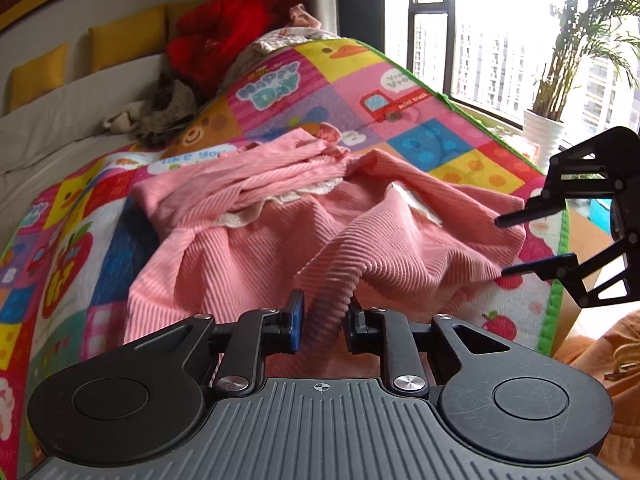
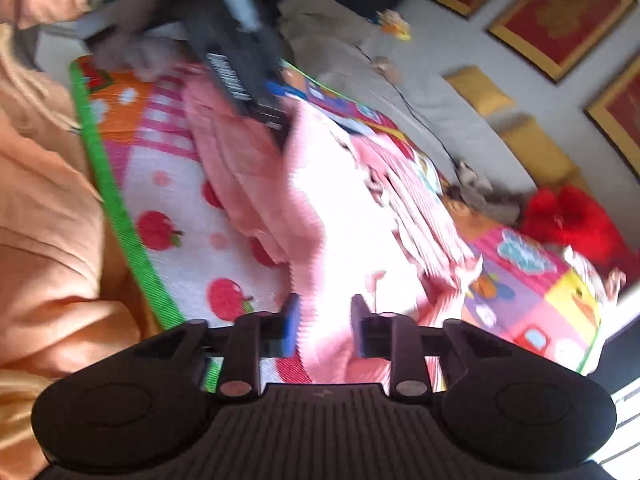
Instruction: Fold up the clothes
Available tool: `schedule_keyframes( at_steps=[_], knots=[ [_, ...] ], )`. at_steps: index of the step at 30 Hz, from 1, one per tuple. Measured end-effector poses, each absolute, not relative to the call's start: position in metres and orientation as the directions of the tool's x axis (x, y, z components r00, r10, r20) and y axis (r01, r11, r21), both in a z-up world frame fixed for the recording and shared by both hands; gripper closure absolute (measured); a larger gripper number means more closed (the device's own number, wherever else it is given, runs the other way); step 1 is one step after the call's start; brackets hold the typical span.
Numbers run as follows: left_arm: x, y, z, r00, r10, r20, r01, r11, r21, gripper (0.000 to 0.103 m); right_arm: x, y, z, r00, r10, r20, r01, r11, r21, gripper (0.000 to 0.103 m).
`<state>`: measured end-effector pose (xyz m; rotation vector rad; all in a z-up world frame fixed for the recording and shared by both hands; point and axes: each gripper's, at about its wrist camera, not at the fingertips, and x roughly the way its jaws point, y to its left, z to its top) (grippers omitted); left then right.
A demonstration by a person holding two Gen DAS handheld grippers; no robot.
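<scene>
**Fold barely begun: the pink garment is gripped but still rumpled**

You have the pink ribbed garment (image 1: 280, 216) lying on the colourful play mat (image 1: 400, 80), and it is far from folded. It sits in a loose heap: the top part with its lace trim (image 1: 288, 200) is bunched toward the far side, and ridges and hollows run across the body of the cloth. No clean crease or squared edge shows anywhere yet.

Your left claw (image 1: 326, 320) has a raised ridge of the fabric between its fingers; the jaws stand partly closed around that fold, and the cloth looks pinched and lifted off the mat there. Your right claw (image 1: 502, 246) is at the garment's right edge, its two fingers spread apart with the hem between or just beside them. From its own blurred view, the right claw (image 2: 324, 320) shows a clear gap between its fingers with pink cloth in front of that gap, so you do not appear to have a firm hold on that side yet.

My reading is that you are at the start: taking hold of two points so you can lift, spread and flatten the piece. Left to do is smoothing it out and making every fold. Other clothes, a red garment (image 1: 216, 28) and a greyish one (image 1: 160, 108), wait at the far end of the mat, unfolded as well.
</scene>
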<state>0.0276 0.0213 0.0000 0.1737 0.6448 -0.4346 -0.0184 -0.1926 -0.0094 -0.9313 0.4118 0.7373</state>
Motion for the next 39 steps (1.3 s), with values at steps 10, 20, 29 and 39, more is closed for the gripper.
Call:
schedule_keyframes(
  at_steps=[10,20,29,39],
  knots=[
    [-0.012,0.015,-0.007,0.665,-0.370,-0.649,0.513,0.858,0.037,0.085,0.005,-0.219,-0.028,0.762,0.284,-0.582,-0.636,0.499,-0.589,0.101],
    [-0.033,0.024,0.005,0.627,-0.445,-0.639,0.541,0.839,-0.054,0.060,-0.018,-0.268,-0.009,0.743,0.315,-0.591,-0.624,0.645,-0.441,0.100],
    [-0.012,0.076,0.001,0.724,-0.216,-0.656,0.248,0.968,-0.045,0.030,0.046,-0.317,-0.001,0.770,0.270,-0.577,-0.371,0.926,-0.062,0.069],
    [-0.012,0.097,0.001,0.756,-0.073,-0.650,0.146,0.988,0.058,0.040,0.027,-0.290,-0.010,0.821,0.219,-0.528,-0.402,0.878,-0.261,0.072]
  ],
)
